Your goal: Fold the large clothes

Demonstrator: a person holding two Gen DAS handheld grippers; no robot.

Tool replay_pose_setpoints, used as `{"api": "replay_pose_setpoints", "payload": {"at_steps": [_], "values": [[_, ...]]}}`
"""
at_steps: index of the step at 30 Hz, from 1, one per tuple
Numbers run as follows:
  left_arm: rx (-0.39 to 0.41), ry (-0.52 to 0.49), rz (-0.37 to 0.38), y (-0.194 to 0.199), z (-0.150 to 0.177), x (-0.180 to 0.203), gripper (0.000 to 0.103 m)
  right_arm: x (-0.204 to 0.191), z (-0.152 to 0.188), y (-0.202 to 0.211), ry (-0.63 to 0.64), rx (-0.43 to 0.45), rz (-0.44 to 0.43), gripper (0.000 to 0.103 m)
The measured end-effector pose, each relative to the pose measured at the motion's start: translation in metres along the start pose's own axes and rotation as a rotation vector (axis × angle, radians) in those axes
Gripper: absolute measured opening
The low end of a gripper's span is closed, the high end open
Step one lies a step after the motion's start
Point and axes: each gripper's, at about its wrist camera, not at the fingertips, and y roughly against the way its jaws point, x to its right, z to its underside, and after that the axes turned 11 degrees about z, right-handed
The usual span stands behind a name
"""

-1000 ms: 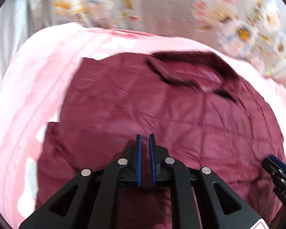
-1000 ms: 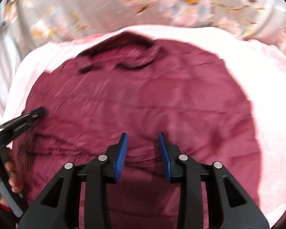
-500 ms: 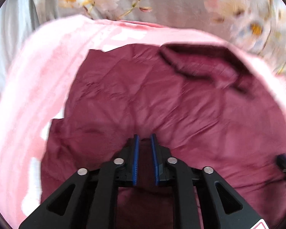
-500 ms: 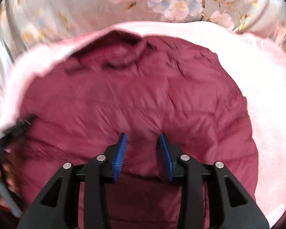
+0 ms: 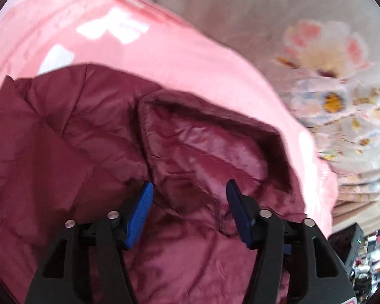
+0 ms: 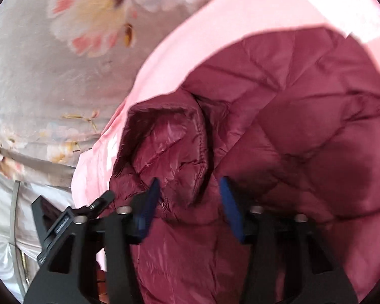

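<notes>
- Both grippers had swung in toward the jacket's collar end since a second ago, and the left gripper (image 5: 188, 207), nearly closed then, now stood wide open and empty.
- Right gripper (image 6: 187, 204) was also spread wide, holding nothing.
- Between and just ahead of each pair of fingers lay the folded sleeve (image 5: 202, 152) of the maroon quilted jacket (image 6: 304, 126).
- Beyond it spread the pink blanket (image 5: 139, 43), then floral bedding (image 6: 63, 50).
- Likely risk: slick, puffy fabric sliding out of a shallow pinch, undoing the fold.
</notes>
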Motion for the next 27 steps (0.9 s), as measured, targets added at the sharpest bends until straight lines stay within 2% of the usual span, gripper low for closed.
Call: {"api": "replay_pose_setpoints", "payload": {"at_steps": [1,2,3,5,10,15,18,20,23,27], "values": [[-0.012,-0.021,-0.031,-0.007,0.0,0.0,0.029,-0.004,0.001,-0.003,0.023,-0.004,-0.002,0.011],[-0.02,-0.041,-0.059,-0.01,0.001,0.0,0.015,-0.009,0.003,-0.002,0.061,0.01,0.026,0.009],[-0.026,-0.072,-0.098,-0.014,0.004,0.001,0.012,-0.014,0.005,0.001,0.119,0.035,0.083,0.009],[-0.026,-0.124,-0.124,-0.016,0.01,0.001,0.01,-0.02,0.014,0.008,0.215,0.082,0.175,0.008],[-0.002,-0.242,-0.161,-0.02,0.025,-0.001,0.01,-0.023,0.027,0.0,0.354,0.113,0.284,0.008],[0.05,-0.38,-0.256,-0.03,0.037,0.008,0.011,-0.039,0.045,-0.01,0.503,0.209,0.399,0.008],[0.085,-0.441,-0.315,-0.036,0.043,0.014,0.013,-0.045,0.051,-0.013,0.556,0.249,0.439,0.009],[0.093,-0.44,-0.321,-0.032,0.044,0.013,0.017,-0.043,0.048,-0.01,0.552,0.232,0.424,0.011],[0.09,-0.429,-0.288,-0.01,0.042,0.009,0.02,-0.033,0.037,0.013,0.468,0.178,0.363,0.014],[0.147,-0.461,-0.274,0.032,0.02,0.019,0.02,-0.032,0.006,0.055,0.37,0.245,0.293,0.016]]}}
